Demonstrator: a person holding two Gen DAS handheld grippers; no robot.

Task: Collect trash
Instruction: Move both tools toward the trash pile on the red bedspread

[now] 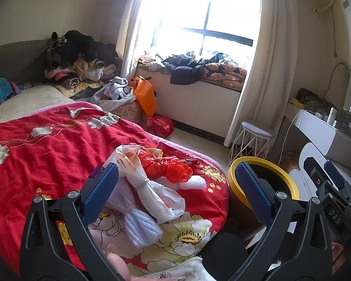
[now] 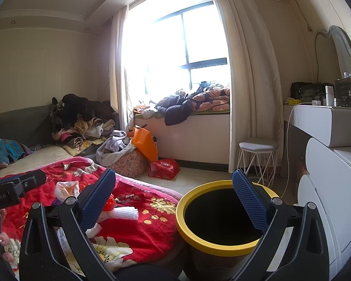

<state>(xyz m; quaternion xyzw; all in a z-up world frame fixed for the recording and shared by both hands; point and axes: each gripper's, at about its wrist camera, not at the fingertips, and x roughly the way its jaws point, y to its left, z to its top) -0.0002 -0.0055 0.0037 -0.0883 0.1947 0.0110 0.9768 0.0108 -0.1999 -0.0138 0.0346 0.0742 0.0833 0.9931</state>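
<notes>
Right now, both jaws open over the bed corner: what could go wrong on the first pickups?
1. The white plastic bag overlaps the pale yarn bundle and touches the red bag; a wide grasp by the left gripper may drag a neighbour along.
2. The items lie on the loose red quilt; the jaws may pinch fabric.
3. The yellow-rimmed bin stands off the bed corner; a slack bag could slip out and miss it.

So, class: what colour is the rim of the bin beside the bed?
Yellow. The bin's rim shows best in the right wrist view.
</notes>
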